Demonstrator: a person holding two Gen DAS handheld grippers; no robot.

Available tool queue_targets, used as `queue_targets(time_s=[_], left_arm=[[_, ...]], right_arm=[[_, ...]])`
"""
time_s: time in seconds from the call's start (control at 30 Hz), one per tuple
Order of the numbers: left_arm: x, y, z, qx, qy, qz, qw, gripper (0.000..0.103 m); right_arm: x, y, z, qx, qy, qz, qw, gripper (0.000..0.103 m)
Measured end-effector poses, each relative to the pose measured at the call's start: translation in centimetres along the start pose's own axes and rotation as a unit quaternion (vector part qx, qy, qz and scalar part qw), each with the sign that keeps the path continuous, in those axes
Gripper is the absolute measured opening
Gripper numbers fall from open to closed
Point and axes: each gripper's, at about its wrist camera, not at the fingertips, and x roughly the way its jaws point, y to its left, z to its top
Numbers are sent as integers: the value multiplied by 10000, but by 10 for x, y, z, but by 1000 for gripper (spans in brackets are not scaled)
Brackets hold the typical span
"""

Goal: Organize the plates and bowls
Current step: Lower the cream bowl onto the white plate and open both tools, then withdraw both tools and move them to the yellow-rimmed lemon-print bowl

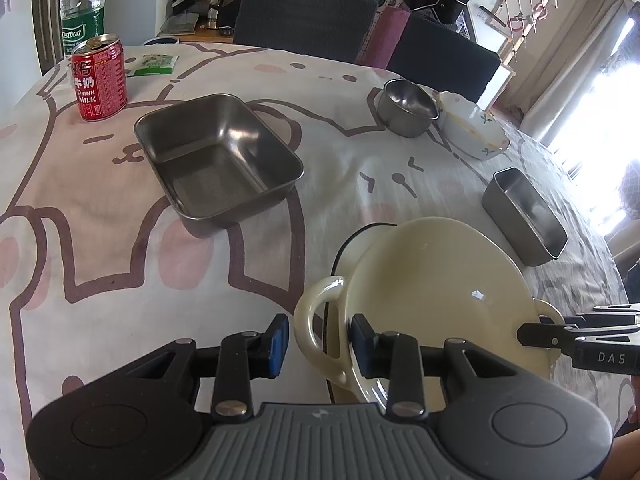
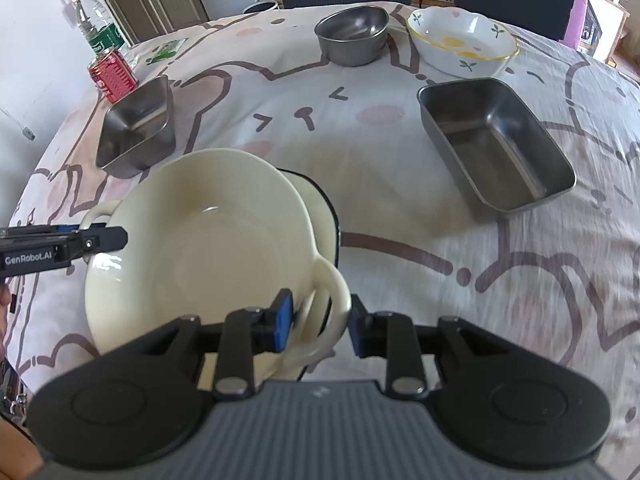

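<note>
A cream bowl (image 1: 440, 272) (image 2: 224, 240) with two loop handles lies tilted on a cream dish with a black rim (image 2: 320, 200) (image 1: 360, 232). My left gripper (image 1: 320, 344) (image 2: 116, 238) straddles the bowl's left handle (image 1: 316, 320). Its jaws stand a little apart from the handle, so it is open. My right gripper (image 2: 322, 322) (image 1: 528, 332) has the right handle (image 2: 332, 308) between its blue pads (image 2: 284, 320), which sit close beside it without a clear squeeze. It too is open. The handle looks blurred there.
On the cartoon tablecloth stand a square steel tray (image 1: 218, 164) (image 2: 136, 128), a round steel bowl (image 1: 408, 106) (image 2: 352, 34), a white flowered bowl (image 1: 472, 128) (image 2: 460, 40) and an oblong steel tray (image 1: 524, 216) (image 2: 496, 144). A red can (image 1: 100, 80) and a water bottle (image 1: 82, 4) stand far left. Chairs line the far edge.
</note>
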Motion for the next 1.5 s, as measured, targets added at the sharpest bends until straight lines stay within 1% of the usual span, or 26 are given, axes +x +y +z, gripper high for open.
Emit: queue_targets(time_s=[0.23, 0.27, 0.3, 0.37, 0.4, 0.43, 0.47, 0.53, 0.6, 0.67, 0.73, 0.77, 0.87, 1.0, 1.1, 1.13, 1.23, 1.3, 1.37, 1.43, 1.5], left_arm=[[0, -1, 2, 55, 59, 94, 9999, 42], [0, -2, 2, 76, 70, 118, 9999, 44], [1, -3, 2, 108, 111, 128, 9998, 47], [2, -6, 1, 196, 165, 81, 9996, 63], [3, -9, 0, 262, 186, 51, 9995, 68], [3, -12, -1, 349, 201, 21, 9992, 79], [2, -17, -2, 457, 204, -17, 9987, 85], [2, -24, -3, 633, 220, -68, 9977, 90], [1, -31, -4, 796, 205, -81, 9966, 93], [-1, -36, -4, 884, 145, -77, 9959, 96], [-6, -39, -3, 906, 31, -74, 9959, 100], [-8, -40, -2, 906, -46, -75, 9958, 102], [-18, -43, 4, 901, -247, -94, 9956, 103], [-36, -49, 14, 845, -558, -141, 9948, 103], [-46, -56, 24, 684, -656, -351, 9949, 103], [-49, -60, 27, 676, -711, -371, 9945, 103], [-52, -79, 38, 870, -811, -417, 9920, 103], [-50, -95, 50, 1038, -899, -451, 9895, 103], [-42, -113, 65, 1121, -1021, -544, 9869, 103], [-31, -130, 81, 1063, -1093, -675, 9860, 103], [-15, -146, 98, 964, -1041, -839, 9863, 103]], right_arm=[[-1, -1, 0, -1, -15, -20, 10000, 34], [-1, -1, 0, -1, -27, -23, 10000, 34], [-1, -1, -1, -12, -41, -33, 10000, 37], [-1, 1, -2, -94, -86, -135, 9998, 43], [-1, 2, -3, -146, -106, -193, 9997, 48], [-1, 2, -3, -179, -117, -236, 9995, 55], [-1, 2, -4, -196, -110, -246, 9994, 59], [-1, 0, -5, -183, -93, -208, 9996, 70], [-3, 0, -5, -187, -105, -172, 9996, 74], [-6, -1, -5, -216, -133, -141, 9996, 82], [-12, -2, -4, -210, -210, -92, 9995, 91], [-15, -3, -4, -192, -255, -77, 9995, 93], [-24, -6, 0, -170, -420, -97, 9989, 103], [-44, -10, 4, -280, -743, -190, 9967, 103], [-65, -17, 8, -319, -1090, -98, 9935, 103], [-70, -21, 10, -320, -1200, -67, 9922, 103], [-86, -40, 19, -209, -1485, -32, 9887, 103], [-96, -58, 27, -24, -1644, -35, 9864, 103], [-102, -75, 37, -13, -1794, -58, 9838, 103], [-108, -93, 49, -142, -1987, -244, 9797, 103], [-109, -114, 66, -80, -2150, -327, 9760, 103]])
